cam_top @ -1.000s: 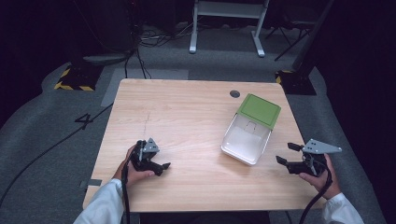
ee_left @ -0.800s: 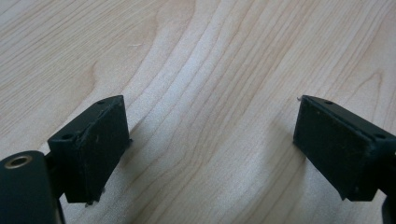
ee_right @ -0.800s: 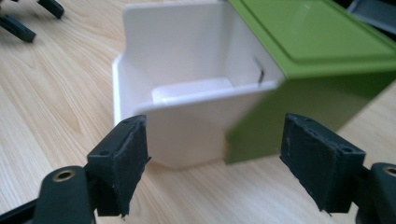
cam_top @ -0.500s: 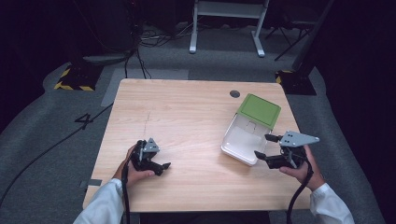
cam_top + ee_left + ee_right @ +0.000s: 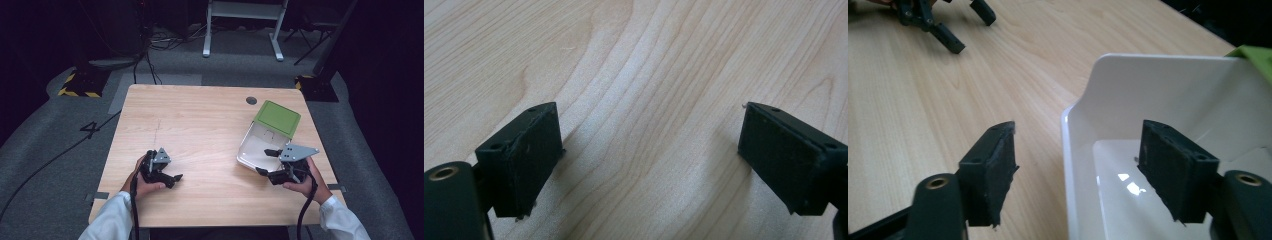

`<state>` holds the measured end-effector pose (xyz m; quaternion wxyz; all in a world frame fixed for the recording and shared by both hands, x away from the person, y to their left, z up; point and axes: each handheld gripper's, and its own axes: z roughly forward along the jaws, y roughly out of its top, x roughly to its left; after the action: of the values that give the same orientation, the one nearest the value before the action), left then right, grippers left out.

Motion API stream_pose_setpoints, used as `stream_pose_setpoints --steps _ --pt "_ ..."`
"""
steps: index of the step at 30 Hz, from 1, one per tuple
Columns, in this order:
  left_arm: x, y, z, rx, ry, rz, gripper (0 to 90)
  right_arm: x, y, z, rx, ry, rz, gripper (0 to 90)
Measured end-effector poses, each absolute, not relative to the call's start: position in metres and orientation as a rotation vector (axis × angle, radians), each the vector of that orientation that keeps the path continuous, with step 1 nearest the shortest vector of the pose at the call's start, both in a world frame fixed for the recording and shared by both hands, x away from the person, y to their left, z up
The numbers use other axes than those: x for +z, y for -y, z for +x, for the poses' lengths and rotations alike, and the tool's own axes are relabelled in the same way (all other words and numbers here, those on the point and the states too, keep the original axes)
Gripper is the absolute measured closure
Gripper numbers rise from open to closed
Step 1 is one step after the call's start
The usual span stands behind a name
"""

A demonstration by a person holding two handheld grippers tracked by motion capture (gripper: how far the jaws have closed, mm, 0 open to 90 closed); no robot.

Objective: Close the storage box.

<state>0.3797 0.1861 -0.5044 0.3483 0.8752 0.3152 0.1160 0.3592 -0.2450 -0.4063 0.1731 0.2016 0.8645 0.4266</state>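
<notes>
**Inspector A:** High view, for the record: a light wooden table [image 5: 210, 130] with visible grain stands on grey carpet [image 5: 60, 150] in a dark room. A round dark grommet [image 5: 251, 100] sits near the table's far edge, right of centre. On the floor beyond the far edge stands a white frame [image 5: 242, 20]; a yellow-and-black striped base [image 5: 80, 85] lies off the far left corner, with black cables [image 5: 155, 42] running across the carpet. A "4" [image 5: 91, 129] is marked on the floor to the left.

**Inspector B:** Contents of the table?

**Inspector A:** One white container [image 5: 262, 147] toward the right edge, with a green lid [image 5: 277, 117] over its far end. It lies slightly angled to the table's edges.

**Inspector B:** Grippers?

**Inspector A:** The left gripper [image 5: 172, 179] is held near the front edge, left of centre, jaws spread wide with bare wood between them; the left gripper view confirms this, showing nothing between the jaws. The right gripper [image 5: 266, 162] is at the near corner of the container, jaws also wide. In the right gripper view, the container's white wall [image 5: 1068, 165] stands between the two jaws: one jaw is outside over the wood, the other inside over the white floor. Neither jaw presses the wall.

**Inspector B:** Anything else noted?

**Inspector A:** White sleeves [image 5: 107, 220] enter from the front edge. The left gripper [image 5: 943, 25] also appears far off in the right gripper view.
</notes>
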Motion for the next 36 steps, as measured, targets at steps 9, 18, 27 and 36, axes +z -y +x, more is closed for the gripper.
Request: stream_pose_setpoints --steps 9,18,27,36 --pt "-0.504 -0.186 0.380 0.302 -0.817 2.270 10.7 -0.431 0.235 0.353 1.138 -2.545 0.551 36.0" --pt "-0.504 -0.186 0.380 0.300 -0.818 2.270 10.7 -0.447 0.234 0.356 1.029 -2.510 0.564 43.6" --pt "-0.504 -0.186 0.380 0.302 -0.817 2.270 10.7 -0.449 0.227 0.349 1.057 -2.532 0.524 49.6" --pt "-0.504 -0.186 0.380 0.301 -0.816 2.270 10.7 -0.459 0.220 0.365 0.946 -2.525 0.590 64.1"
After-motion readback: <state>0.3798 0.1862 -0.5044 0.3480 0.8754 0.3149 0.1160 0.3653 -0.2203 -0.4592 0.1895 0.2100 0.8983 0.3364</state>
